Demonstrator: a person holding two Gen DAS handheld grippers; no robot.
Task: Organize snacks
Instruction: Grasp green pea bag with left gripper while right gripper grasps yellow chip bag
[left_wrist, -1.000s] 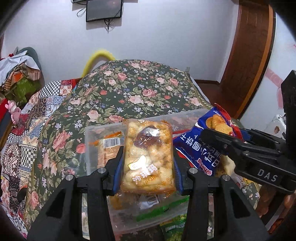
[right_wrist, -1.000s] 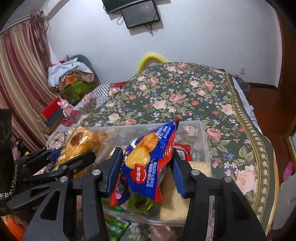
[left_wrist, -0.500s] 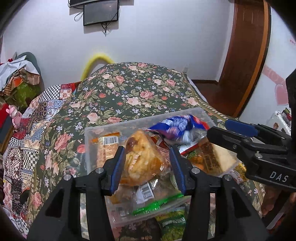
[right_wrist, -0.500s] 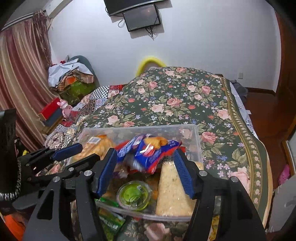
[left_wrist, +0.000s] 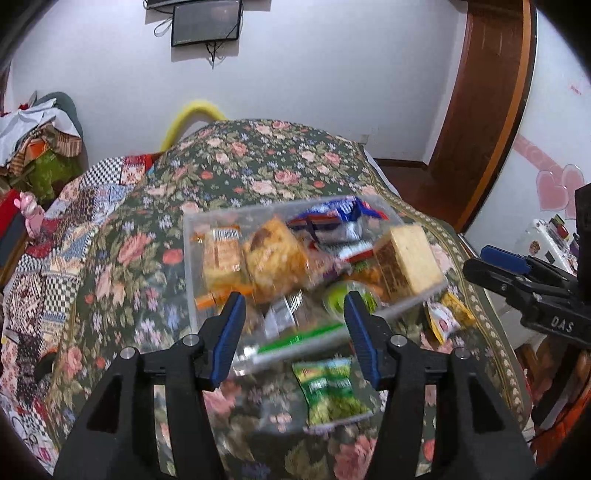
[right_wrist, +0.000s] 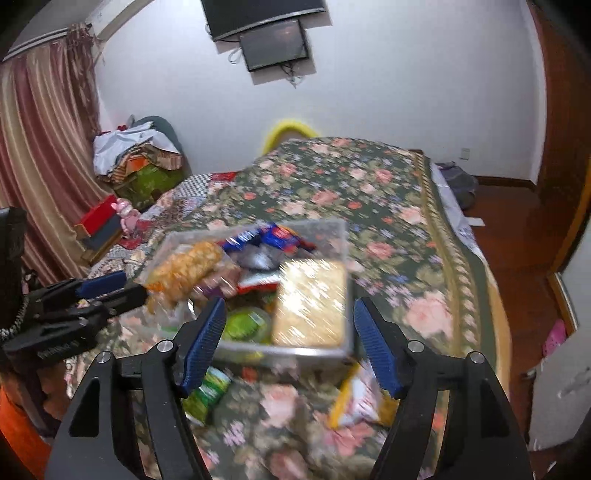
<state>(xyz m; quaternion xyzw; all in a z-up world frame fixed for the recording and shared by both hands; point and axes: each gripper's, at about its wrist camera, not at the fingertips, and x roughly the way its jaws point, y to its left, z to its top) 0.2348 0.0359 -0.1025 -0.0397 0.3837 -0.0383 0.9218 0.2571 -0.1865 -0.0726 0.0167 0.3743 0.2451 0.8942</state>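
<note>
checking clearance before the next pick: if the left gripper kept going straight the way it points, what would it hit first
Most likely the near wall of the clear plastic bin, about where the green-striped packet lies. The left gripper stands open and empty. Depth is blurred, so this is a guess.

A big bed (left_wrist: 258, 162) is carrying everything. A dark cover with pink flowers (right_wrist: 369, 192) is lying over it, and a checked patchwork quilt (left_wrist: 55, 266) is lying along its left side. A clear plastic box (left_wrist: 192, 254) full of snacks is sitting on the cover near the front. A green snack bag (left_wrist: 332, 391) is lying on the cover just in front of the box. A yellow and white snack bag (left_wrist: 445, 317) is lying to the right of the box.
</note>
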